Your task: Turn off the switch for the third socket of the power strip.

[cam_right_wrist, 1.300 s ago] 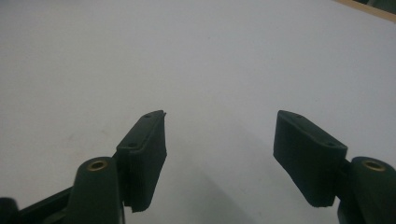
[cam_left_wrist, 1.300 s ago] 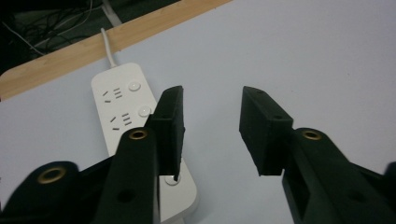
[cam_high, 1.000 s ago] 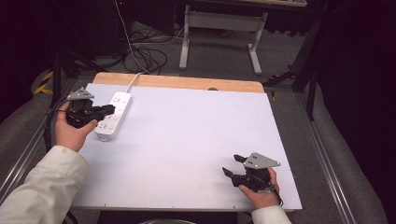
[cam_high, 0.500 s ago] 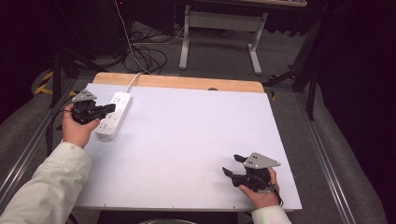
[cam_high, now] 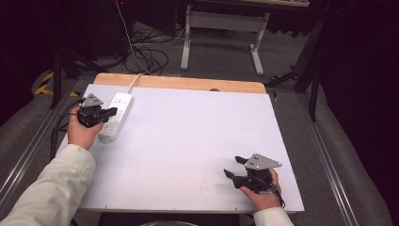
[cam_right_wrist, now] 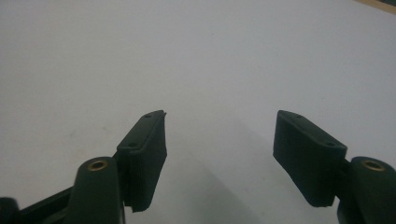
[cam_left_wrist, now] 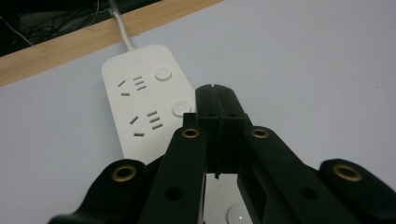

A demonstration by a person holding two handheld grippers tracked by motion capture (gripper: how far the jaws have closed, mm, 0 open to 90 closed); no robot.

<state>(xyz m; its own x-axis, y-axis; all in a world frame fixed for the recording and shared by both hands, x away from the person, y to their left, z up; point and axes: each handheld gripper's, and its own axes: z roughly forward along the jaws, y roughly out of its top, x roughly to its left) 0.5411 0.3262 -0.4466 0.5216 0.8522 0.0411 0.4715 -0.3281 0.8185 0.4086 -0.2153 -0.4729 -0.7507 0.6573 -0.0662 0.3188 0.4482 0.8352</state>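
The left gripper (cam_high: pixel 109 113) is held over the near half of a white power strip (cam_high: pixel 116 115) that lies at the left edge of the white table (cam_high: pixel 197 141). Its 2 black jaws are pressed flat together, with nothing caught between them, as the left gripper view shows (cam_left_wrist: pixel 215 100). In that view, the closed fingertips (cam_left_wrist: pixel 208 100) are seen just beside a round white button (cam_left_wrist: pixel 180 109) on the strip, which lies just to the left of them; whether the tips touch the strip's face cannot be told. Beyond the tips, 2 socket groups and a second round button (cam_left_wrist: pixel 163 73) are seen, and the strip's white cord (cam_left_wrist: pixel 119 25) is led off over the wooden table edge (cam_left_wrist: pixel 70 46). Another button (cam_left_wrist: pixel 236 215) is seen below the jaws.

The right gripper (cam_high: pixel 234 168) is held low over the near right part of the table, well apart from the strip. Its jaws are spread wide apart (cam_right_wrist: pixel 219 154), with only bare white tabletop between and ahead of the fingers (cam_right_wrist: pixel 147 144).
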